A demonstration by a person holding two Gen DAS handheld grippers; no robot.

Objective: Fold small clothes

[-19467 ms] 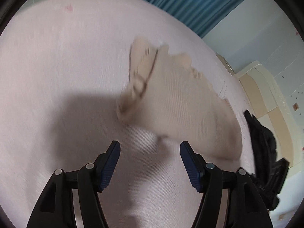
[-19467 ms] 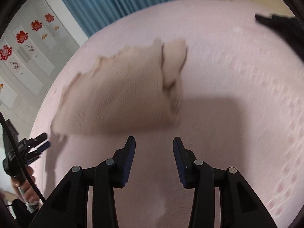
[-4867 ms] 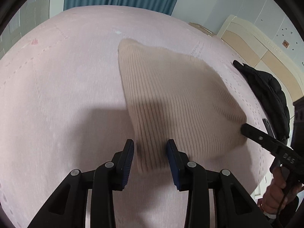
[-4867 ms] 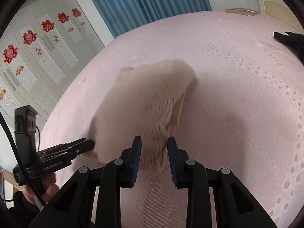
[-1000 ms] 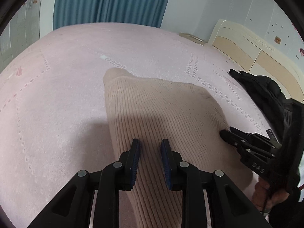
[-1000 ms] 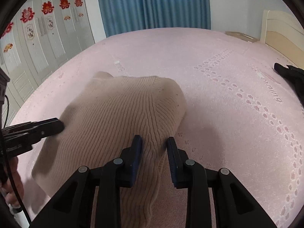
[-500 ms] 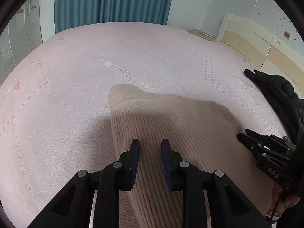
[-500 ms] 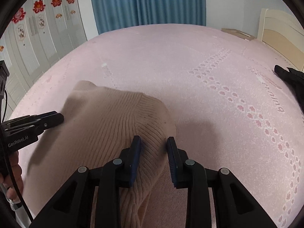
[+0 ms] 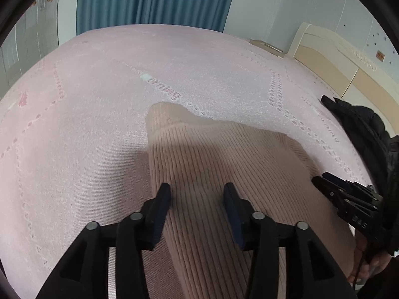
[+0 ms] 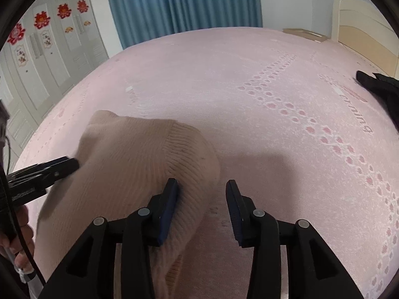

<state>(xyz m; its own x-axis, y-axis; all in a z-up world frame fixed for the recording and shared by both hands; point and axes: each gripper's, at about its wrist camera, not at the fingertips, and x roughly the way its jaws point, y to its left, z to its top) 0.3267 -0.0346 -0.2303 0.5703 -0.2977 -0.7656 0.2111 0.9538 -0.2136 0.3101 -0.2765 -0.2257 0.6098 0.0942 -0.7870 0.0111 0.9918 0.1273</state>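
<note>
1. I see a pink bed (image 9: 104,114) before blue curtains (image 10: 184,2).
2. The beige ribbed sweater (image 9: 224,164) lies folded on it.
3. My left gripper (image 9: 197,199) hovers above the knit, jaws apart.
4. My right gripper (image 10: 202,194) straddles its edge, jaws apart.

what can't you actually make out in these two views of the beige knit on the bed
- Near hem of the beige knit garment: cut off by the bottom edge in both wrist views, behind the left gripper and right gripper.
- Its far corner: blurred in the left wrist view.
- Black jacket: cut by the right edge.
- Garment type: folds hide it.
</note>
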